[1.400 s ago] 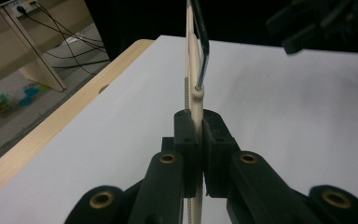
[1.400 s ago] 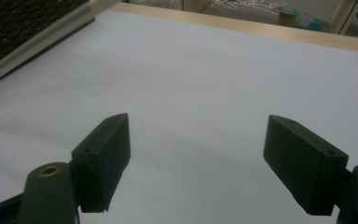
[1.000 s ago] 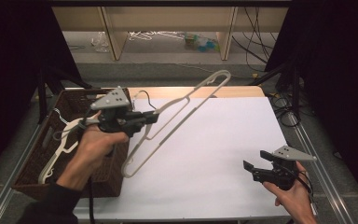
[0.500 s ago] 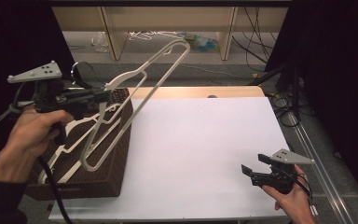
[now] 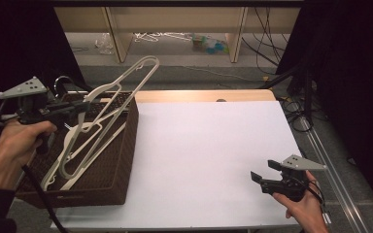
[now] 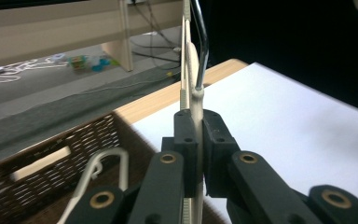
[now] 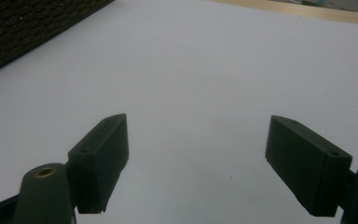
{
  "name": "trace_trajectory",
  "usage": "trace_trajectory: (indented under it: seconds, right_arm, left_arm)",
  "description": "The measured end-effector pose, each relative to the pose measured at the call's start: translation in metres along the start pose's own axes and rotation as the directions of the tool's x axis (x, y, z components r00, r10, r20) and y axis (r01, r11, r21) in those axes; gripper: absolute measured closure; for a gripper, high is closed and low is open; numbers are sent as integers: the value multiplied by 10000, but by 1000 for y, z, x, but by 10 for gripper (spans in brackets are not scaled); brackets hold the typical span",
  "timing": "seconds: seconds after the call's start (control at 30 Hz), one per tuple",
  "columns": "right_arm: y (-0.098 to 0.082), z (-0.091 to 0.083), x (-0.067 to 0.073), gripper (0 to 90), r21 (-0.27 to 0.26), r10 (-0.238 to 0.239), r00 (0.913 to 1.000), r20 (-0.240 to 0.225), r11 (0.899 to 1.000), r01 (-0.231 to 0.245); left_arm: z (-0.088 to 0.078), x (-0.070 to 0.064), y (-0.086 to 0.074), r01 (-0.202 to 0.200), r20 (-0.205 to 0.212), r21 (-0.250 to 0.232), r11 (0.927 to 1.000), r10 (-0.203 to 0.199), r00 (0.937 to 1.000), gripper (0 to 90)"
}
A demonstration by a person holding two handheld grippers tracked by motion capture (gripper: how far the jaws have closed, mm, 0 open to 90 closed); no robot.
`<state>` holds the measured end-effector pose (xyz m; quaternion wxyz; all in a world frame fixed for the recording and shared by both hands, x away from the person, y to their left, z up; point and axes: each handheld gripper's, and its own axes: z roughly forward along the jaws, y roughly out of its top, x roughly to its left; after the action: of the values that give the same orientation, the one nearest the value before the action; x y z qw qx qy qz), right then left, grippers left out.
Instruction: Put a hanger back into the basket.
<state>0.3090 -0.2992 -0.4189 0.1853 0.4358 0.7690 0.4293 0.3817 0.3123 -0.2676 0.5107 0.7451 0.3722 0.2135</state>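
Observation:
A cream plastic hanger (image 5: 114,102) with a metal hook hangs tilted over the brown wicker basket (image 5: 121,160) at the table's left, its lower end down among the hangers inside. My left gripper (image 5: 83,106) is shut on it near the neck; in the left gripper view the hanger (image 6: 194,84) stands edge-on, pinched between the black pads (image 6: 185,140). At the near right of the white table my right gripper (image 5: 262,172) is held low in a hand, open, nothing between its fingers (image 7: 103,154).
Several more white hangers (image 5: 85,155) lie in the basket. The white table top (image 5: 209,155) spreads between the two grippers. Past the far wooden edge (image 5: 204,95) are shelf legs, cables and small clutter on the floor.
My left gripper has carried the hanger leftwards from over the table to above the basket, and the hanger's lower end has dropped into it. The right gripper stays where it was.

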Motion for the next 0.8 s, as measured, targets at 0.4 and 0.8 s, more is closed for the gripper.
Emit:
trace_trajectory:
  seconds: [0.4,0.8]
  right_arm:
    - [-2,2,0,224,93,-37,10000,2,9999,37]
    - [-2,3,1,222,170,-99,9999,-46,9998,99]
  left_arm:
    - [-17,35,-41,77,-745,697,9975,-25,9972,854]
    - [-22,47,-69,-10,-1196,1458,9893,186,9927,854]
